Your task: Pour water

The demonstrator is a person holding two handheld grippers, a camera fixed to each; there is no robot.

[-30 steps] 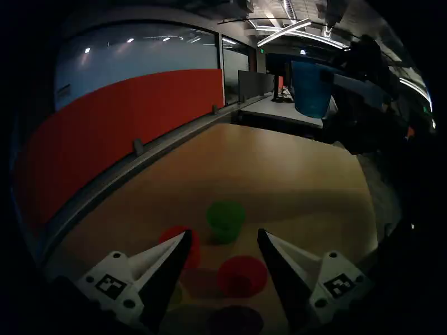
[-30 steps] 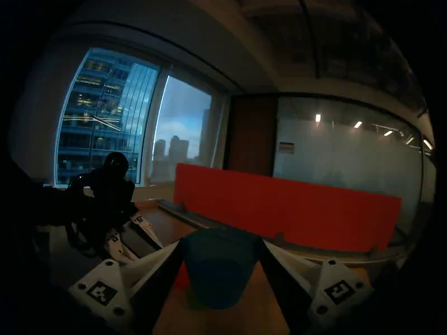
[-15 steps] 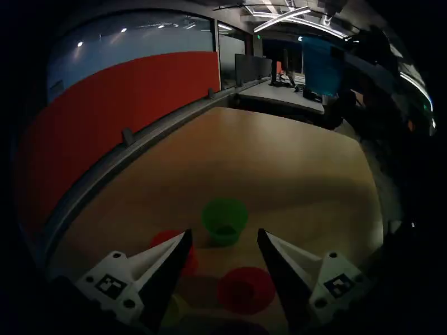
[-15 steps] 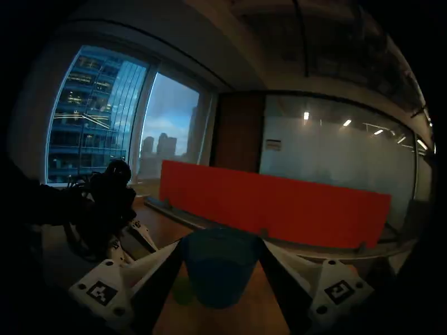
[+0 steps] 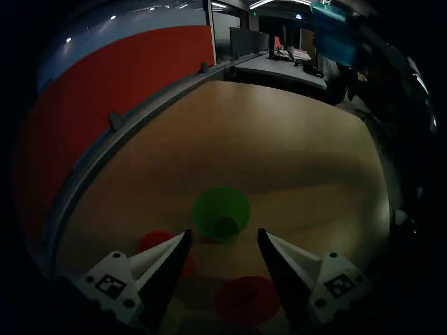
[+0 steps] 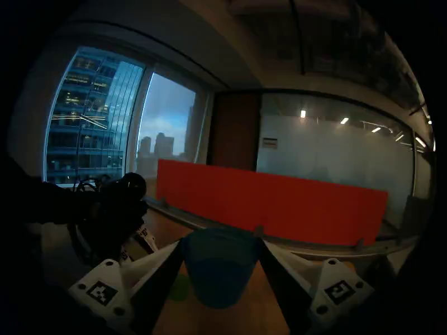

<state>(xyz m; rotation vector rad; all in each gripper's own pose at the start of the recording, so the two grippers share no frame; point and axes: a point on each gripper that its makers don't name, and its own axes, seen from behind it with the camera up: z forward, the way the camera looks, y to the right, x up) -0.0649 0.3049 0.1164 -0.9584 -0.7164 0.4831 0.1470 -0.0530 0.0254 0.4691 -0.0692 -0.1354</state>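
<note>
A green cup (image 5: 220,213) stands upright on the wooden table (image 5: 268,145), just ahead of my left gripper (image 5: 223,241), which is open with nothing between its fingers. Two red cups (image 5: 157,243) (image 5: 246,298) sit lower, partly behind the fingers. My right gripper (image 6: 220,251) is shut on a blue cup (image 6: 220,274), held upright in the air; the same blue cup (image 5: 335,32) appears far off at the top right in the left gripper view. In the right gripper view the green cup (image 6: 180,287) peeks out low beside the blue one, and the left gripper (image 6: 142,237) with its hand is at the left.
A red partition panel (image 5: 95,106) with a grey rail (image 5: 128,131) runs along the table's left side. Further desks (image 5: 279,61) stand behind the table. Large windows (image 6: 106,128) and a frosted glass wall (image 6: 329,151) fill the background in the right gripper view.
My left gripper has tilted downward, so the green cup looks larger and nearer between its fingers. The blue cup in my right gripper has risen and shifted slightly.
</note>
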